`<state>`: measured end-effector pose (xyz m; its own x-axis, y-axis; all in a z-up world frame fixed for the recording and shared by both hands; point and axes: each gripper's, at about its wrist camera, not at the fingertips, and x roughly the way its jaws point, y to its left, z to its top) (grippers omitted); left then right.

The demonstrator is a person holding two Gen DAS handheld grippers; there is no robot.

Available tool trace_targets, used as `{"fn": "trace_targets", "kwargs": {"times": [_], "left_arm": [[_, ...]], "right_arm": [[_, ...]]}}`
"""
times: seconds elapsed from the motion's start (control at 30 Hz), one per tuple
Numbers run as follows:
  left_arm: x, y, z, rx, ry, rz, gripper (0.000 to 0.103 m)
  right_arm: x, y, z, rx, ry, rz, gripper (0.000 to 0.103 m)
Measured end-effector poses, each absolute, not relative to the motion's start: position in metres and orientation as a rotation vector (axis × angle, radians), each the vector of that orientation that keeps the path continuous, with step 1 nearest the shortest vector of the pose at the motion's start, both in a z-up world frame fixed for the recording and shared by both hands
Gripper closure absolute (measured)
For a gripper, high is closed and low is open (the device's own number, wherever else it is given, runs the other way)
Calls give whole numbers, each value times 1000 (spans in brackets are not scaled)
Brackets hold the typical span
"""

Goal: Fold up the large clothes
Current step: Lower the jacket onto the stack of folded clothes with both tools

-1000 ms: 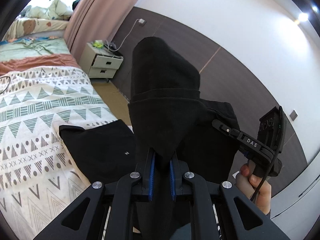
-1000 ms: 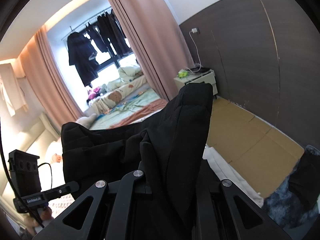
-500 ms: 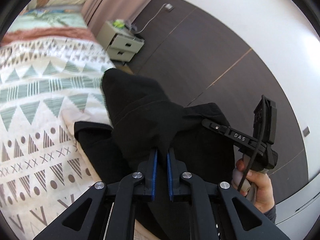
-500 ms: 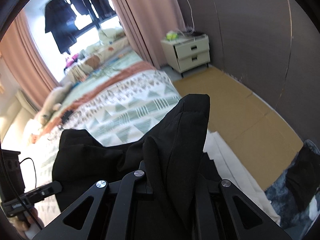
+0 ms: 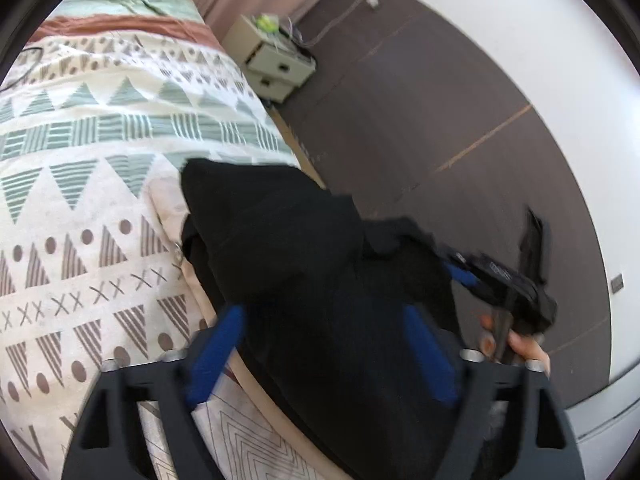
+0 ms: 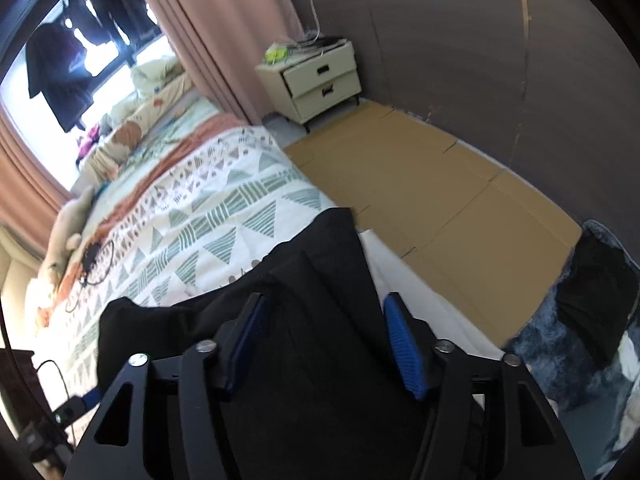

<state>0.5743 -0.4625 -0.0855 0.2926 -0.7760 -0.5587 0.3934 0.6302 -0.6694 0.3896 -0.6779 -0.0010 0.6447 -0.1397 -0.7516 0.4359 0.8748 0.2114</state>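
Black garment (image 5: 304, 264) lies straight ahead on bed (image 5: 80, 208) edge. Left gripper (image 5: 320, 344) and right gripper (image 6: 324, 340) both spread wide, pinching nothing.

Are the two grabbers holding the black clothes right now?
No. Both the left gripper and the right gripper stand wide open; the black garment lies between their fingers on the bed, ungripped.
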Motion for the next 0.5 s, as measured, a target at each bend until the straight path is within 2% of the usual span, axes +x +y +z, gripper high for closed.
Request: {"fn": "trace_targets", "kwargs": {"times": [0.17, 0.33, 0.37, 0.47, 0.5], "left_arm": [[571, -463, -104, -450, 1093, -811, 16], [567, -468, -117, -456, 1157, -836, 18], [566, -470, -118, -449, 1162, -836, 20], [565, -478, -120, -433, 1175, -854, 37], [567, -480, -121, -428, 1178, -856, 38]], "right_arm": [[318, -682, 18, 406, 732, -434, 33], [237, -685, 3, 502, 673, -504, 30], [227, -686, -1, 525, 664, -515, 30], [193, -691, -14, 618, 625, -565, 30], [183, -691, -16, 647, 592, -568, 30]]}}
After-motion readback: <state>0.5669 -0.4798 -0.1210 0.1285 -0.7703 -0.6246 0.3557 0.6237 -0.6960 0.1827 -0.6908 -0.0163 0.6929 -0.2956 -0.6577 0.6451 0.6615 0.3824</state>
